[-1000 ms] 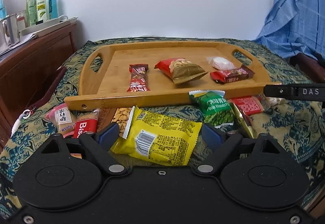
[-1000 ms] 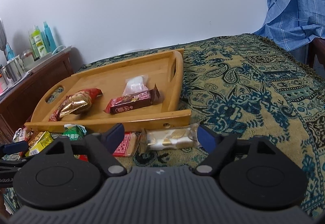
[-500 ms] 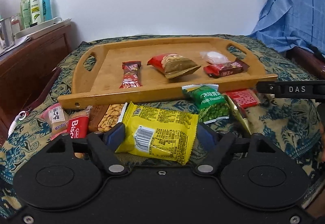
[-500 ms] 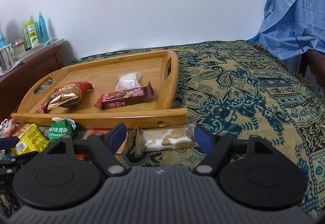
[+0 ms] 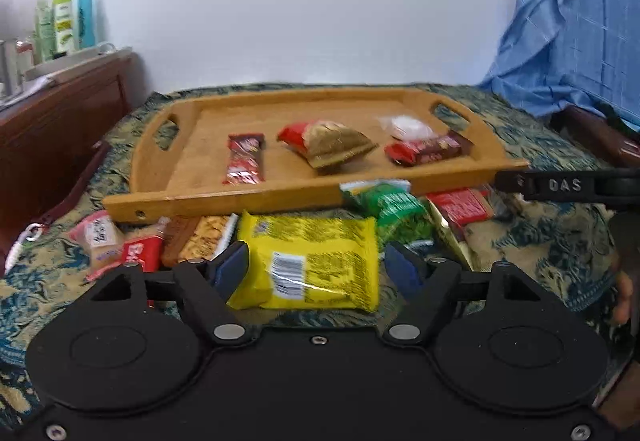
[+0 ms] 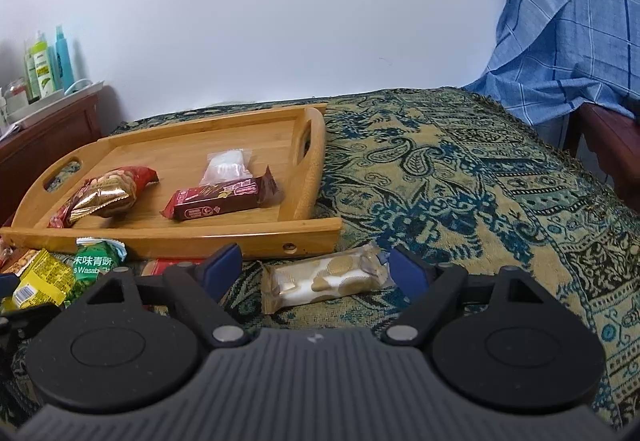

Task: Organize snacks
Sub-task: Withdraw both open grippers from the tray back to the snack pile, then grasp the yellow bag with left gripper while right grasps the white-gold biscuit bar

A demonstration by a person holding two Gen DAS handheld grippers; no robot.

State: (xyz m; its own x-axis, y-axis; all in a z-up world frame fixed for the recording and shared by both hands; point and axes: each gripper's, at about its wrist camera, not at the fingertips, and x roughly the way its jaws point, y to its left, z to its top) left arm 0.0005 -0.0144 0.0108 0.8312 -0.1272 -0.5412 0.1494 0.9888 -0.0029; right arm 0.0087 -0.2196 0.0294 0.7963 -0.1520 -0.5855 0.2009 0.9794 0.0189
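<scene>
The jaws of the left gripper (image 5: 316, 267) are standing wide apart, and the yellow snack bag (image 5: 310, 261) is lying flat between them on the patterned cloth (image 5: 532, 241). The left blue pad (image 5: 232, 269) is sitting right at the bag's edge, but it is too blurry to tell if it is touching. The right pad is sitting just past the bag's other edge. Just to the left of these jaws, a peanut pack (image 5: 208, 237), a red biscuit pack (image 5: 140, 255) and a pink packet (image 5: 98, 235) are lying on the cloth. Ahead and to the right, a green pea bag (image 5: 390, 201) and a red packet (image 5: 460, 205) are resting near the front rail of the wooden tray (image 5: 280, 197). In the tray beyond the jaws, a small red bar (image 5: 245, 159), a red and gold nut bag (image 5: 328, 143), a dark red bar (image 5: 426, 151) and a clear white packet (image 5: 406, 125) are lying apart.

The jaws of the right gripper (image 6: 316, 271) are also standing wide apart. A cookie pack (image 6: 326, 279) is lying between them on the cloth, tilted a little, touching neither pad. The tray is sitting just ahead of these jaws and to their left. The other gripper's black tip is showing at the far left of this view.
</scene>
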